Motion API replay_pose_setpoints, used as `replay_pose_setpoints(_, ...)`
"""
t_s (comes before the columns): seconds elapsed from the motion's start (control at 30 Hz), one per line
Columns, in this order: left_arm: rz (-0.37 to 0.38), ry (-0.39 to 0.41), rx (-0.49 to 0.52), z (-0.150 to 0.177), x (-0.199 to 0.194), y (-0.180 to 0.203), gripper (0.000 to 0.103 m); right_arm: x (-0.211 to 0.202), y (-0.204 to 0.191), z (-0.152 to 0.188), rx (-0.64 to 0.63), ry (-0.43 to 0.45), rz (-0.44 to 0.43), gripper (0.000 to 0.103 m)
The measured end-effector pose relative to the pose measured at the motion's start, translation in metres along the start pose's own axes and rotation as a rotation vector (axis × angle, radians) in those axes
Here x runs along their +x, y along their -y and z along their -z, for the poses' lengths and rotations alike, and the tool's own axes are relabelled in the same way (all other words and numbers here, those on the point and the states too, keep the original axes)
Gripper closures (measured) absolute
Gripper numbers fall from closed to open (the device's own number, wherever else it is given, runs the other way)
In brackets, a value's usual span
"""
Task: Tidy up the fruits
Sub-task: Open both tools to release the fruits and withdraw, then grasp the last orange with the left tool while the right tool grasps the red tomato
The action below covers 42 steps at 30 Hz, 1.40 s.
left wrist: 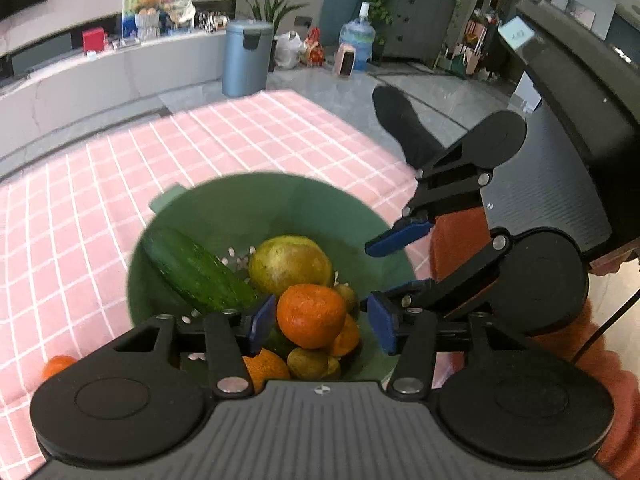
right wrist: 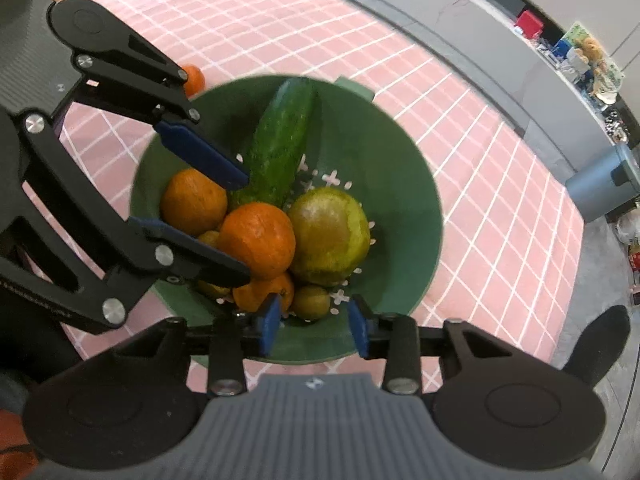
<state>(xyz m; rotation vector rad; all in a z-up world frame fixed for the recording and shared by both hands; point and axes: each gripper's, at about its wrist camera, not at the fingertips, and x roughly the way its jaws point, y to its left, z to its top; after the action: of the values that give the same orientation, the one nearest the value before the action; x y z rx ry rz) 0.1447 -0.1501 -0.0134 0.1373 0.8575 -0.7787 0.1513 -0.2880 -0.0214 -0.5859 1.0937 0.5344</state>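
Both claws hang over the green colander (right wrist: pixel 404 216), which sits on the pink checked cloth (left wrist: pixel 120 184). The left gripper (left wrist: pixel 322 322) has its jaws apart, the top orange (left wrist: pixel 311 316) sitting between them, apparently untouched. The right gripper (right wrist: pixel 316 326) is parted too, empty, with the cucumber (right wrist: pixel 282 140) ahead of it. 1 stray orange (right wrist: pixel 195 79) lies outside, beyond the left claw. The likely best move: lift clear without nudging the pile, then fetch that stray.

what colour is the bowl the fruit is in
Green, with white drain holes in the bottom. The bowl shows best in the right wrist view.
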Motion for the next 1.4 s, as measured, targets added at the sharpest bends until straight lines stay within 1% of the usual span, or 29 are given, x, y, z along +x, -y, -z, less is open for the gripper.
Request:
replay_pose_setpoints(0.1, -0.011, 0.037, 0.011, -0.001, -0.018, 0.001, 0.041, -0.015, -0.005, -0.001, 0.028, 0.017, 0.023, 0.068)
replay_pose_setpoints(0.17, -0.034, 0.06, 0.018, -0.001, -0.032, 0.001, 0.041, -0.025, -0.009, -0.001, 0.059, 0.034, 0.031, 0.067)
replay_pose_setpoints(0.23, -0.067, 0.072, 0.011, -0.001, -0.044, 0.0, 0.041, -0.037, -0.013, -0.002, 0.102, 0.066, 0.036, 0.058)
replay_pose_setpoints(0.27, -0.082, 0.079, 0.009, -0.001, -0.05, -0.002, 0.041, -0.044, -0.014, -0.003, 0.122, 0.08, 0.038, 0.056)
replay_pose_setpoints(0.43, -0.166, 0.116, 0.023, 0.002, -0.082, -0.008, 0.041, -0.06, -0.03, 0.0, 0.247, 0.166, 0.03, 0.054)
replay_pose_setpoints(0.53, -0.228, 0.134, 0.022, 0.009, -0.098, -0.015, 0.041, -0.068, -0.046, 0.0, 0.321, 0.237, 0.019, 0.051)
replay_pose_setpoints(0.63, -0.29, 0.154, 0.028, 0.019, -0.112, -0.021, 0.041, -0.066, -0.064, -0.007, 0.393, 0.309, 0.028, 0.046)
replay_pose_setpoints(0.7, -0.317, 0.161, 0.027, 0.027, -0.118, -0.025, 0.041, -0.064, -0.078, -0.011, 0.44, 0.356, 0.036, 0.046)
replay_pose_setpoints(0.87, -0.35, 0.159, 0.007, 0.048, -0.127, -0.036, 0.041, -0.051, -0.11, -0.019, 0.539, 0.453, 0.017, 0.046)
replay_pose_setpoints(0.97, -0.355, 0.15, -0.024, 0.063, -0.129, -0.047, 0.041, -0.039, -0.131, -0.029, 0.558, 0.473, 0.027, 0.046)
replay_pose_setpoints(1.0, -0.359, 0.149, -0.03, 0.067, -0.129, -0.05, 0.043, -0.035, -0.139, -0.032, 0.555, 0.478, 0.04, 0.046)
replay_pose_setpoints(1.1, -0.406, 0.154, -0.059, 0.077, -0.128, -0.059, 0.044, -0.026, -0.154, -0.039, 0.57, 0.481, 0.088, 0.046)
replay_pose_setpoints(1.2, -0.398, 0.145, -0.096, 0.084, -0.124, -0.071, 0.044, -0.013, -0.169, -0.041, 0.593, 0.495, 0.121, 0.046)
replay_pose_setpoints(1.3, -0.401, 0.143, -0.121, 0.089, -0.118, -0.082, 0.044, 0.001, -0.172, -0.041, 0.627, 0.494, 0.129, 0.046)
replay_pose_setpoints(1.37, -0.401, 0.142, -0.13, 0.099, -0.114, -0.092, 0.047, 0.01, -0.17, -0.044, 0.662, 0.475, 0.126, 0.047)
replay_pose_setpoints(1.4, -0.398, 0.141, -0.134, 0.098, -0.111, -0.094, 0.05, 0.013, -0.169, -0.047, 0.68, 0.464, 0.122, 0.051)
